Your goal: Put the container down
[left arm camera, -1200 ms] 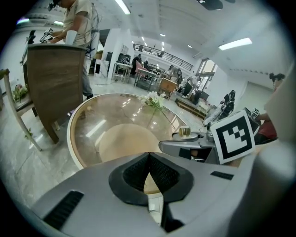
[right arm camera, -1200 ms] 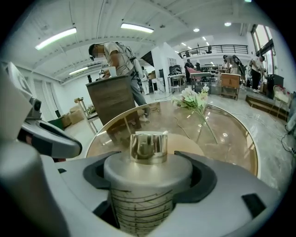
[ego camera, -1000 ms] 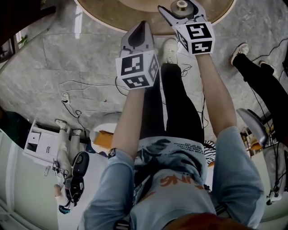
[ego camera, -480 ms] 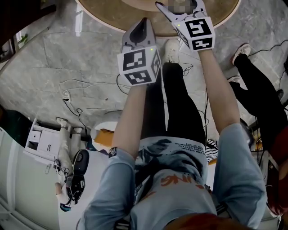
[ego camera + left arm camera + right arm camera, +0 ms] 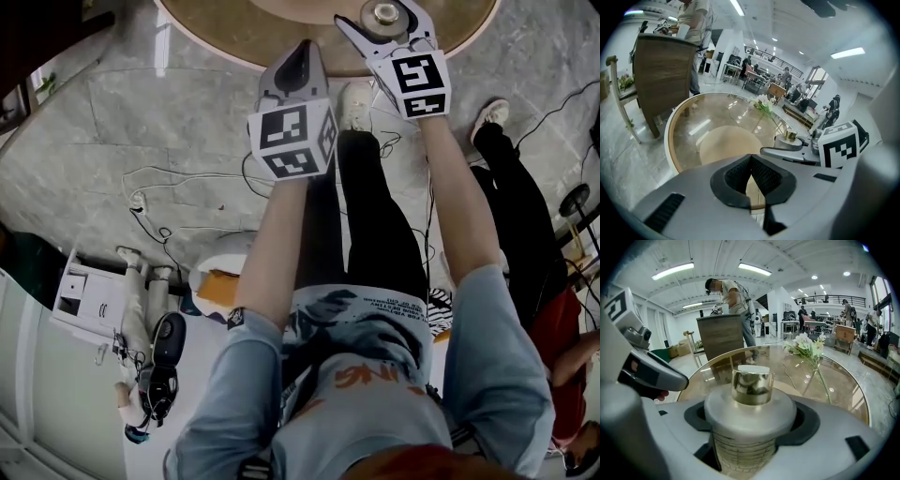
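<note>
A clear container (image 5: 749, 446) with a grey lid and a gold knob (image 5: 752, 386) stands upright between the jaws of my right gripper (image 5: 750, 427), which is shut on it. In the head view the container (image 5: 382, 12) and right gripper (image 5: 380, 21) hang over the near edge of the round glass table (image 5: 234, 37). To their left, my left gripper (image 5: 302, 49) is level with the table edge. Its jaws (image 5: 751, 158) are shut with nothing between them. From the left gripper view, the container (image 5: 790, 139) shows at the right.
A wooden chair (image 5: 722, 336) stands at the table's far side with a person (image 5: 733, 294) behind it. White flowers (image 5: 806, 345) lie on the glass. Cables (image 5: 169, 187) run over the marble floor. Another person's legs (image 5: 516, 197) are close on my right.
Both grippers have shifted slightly right, the container still held. The person on the right has stepped closer to me.
</note>
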`<action>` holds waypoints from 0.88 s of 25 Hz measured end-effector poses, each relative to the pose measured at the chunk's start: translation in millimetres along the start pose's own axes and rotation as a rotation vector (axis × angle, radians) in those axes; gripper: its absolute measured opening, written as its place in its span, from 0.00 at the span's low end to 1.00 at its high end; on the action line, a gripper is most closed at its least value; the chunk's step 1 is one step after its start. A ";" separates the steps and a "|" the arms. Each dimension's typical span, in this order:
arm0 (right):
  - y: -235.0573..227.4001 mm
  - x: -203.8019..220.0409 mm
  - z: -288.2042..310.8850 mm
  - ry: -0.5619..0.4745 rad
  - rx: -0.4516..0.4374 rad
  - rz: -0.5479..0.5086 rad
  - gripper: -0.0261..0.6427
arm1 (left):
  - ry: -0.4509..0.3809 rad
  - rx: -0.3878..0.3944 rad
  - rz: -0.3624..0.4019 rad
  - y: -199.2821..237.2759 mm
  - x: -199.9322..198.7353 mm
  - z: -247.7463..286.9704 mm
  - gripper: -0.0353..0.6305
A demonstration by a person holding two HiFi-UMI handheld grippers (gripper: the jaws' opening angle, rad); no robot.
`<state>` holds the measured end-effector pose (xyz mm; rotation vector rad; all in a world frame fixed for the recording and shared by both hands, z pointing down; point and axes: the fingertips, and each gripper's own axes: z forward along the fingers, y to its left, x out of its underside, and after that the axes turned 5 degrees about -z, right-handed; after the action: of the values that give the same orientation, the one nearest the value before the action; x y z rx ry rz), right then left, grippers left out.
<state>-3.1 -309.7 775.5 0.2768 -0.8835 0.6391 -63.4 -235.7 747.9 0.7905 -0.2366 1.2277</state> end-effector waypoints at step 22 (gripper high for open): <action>12.8 32.5 -20.9 0.219 0.034 -0.078 0.61 | 0.013 0.001 0.026 -1.1 8.1 -21.9 0.09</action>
<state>17.3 -276.7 787.8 0.2647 -0.6500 0.5999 -64.9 -215.4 736.3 0.7822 -0.2365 1.2568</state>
